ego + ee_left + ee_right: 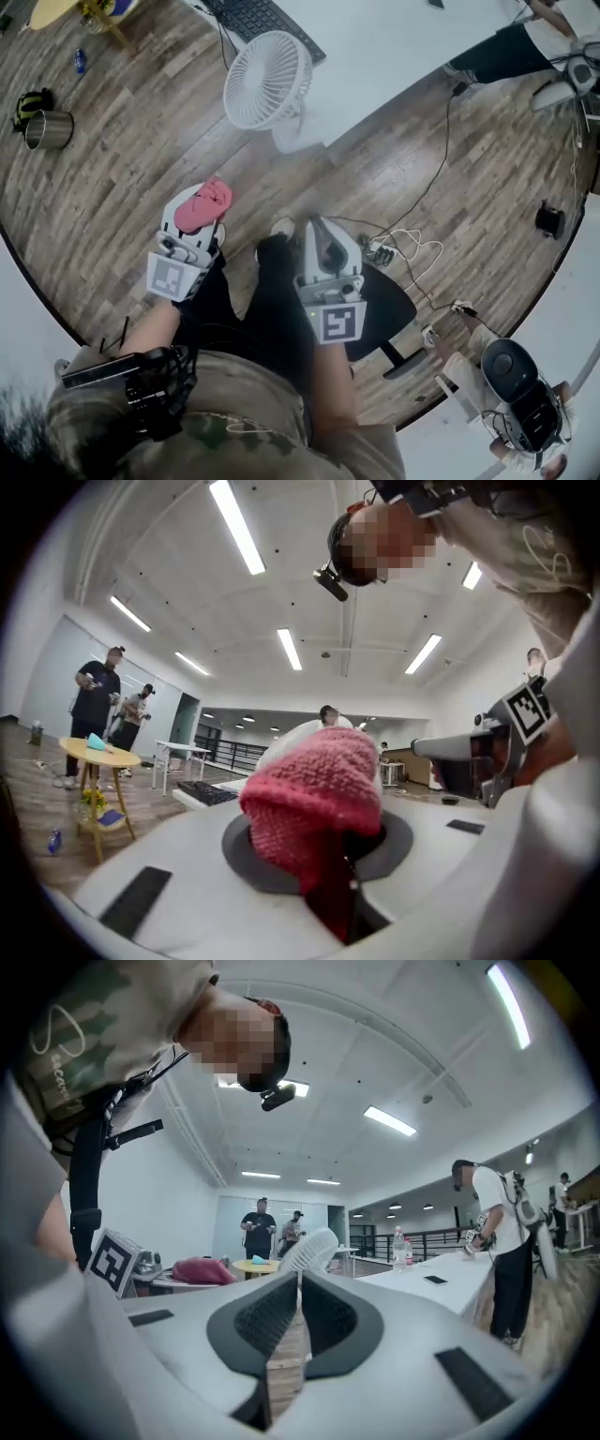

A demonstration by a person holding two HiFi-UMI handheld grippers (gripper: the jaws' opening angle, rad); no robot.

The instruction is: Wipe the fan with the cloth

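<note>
Head view steeply down; gripper views level, close behind jaws; fan (pixel 267 80) shared

Open-plan research lab: strip lights (pixel 234 527) are lining the ceiling (pixel 309 592), a keyboard (pixel 258 19) is lying at the edge of a white desk (pixel 394 56), and cables (pixel 417 234) are trailing across the wood floor (pixel 122 178).

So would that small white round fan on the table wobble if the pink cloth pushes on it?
Probably. The small white round fan looks like light plastic with a wide head on a small foot, so a push might tip or slide it. It stands near the edge of the white table, so steadying it seems wise.
</note>
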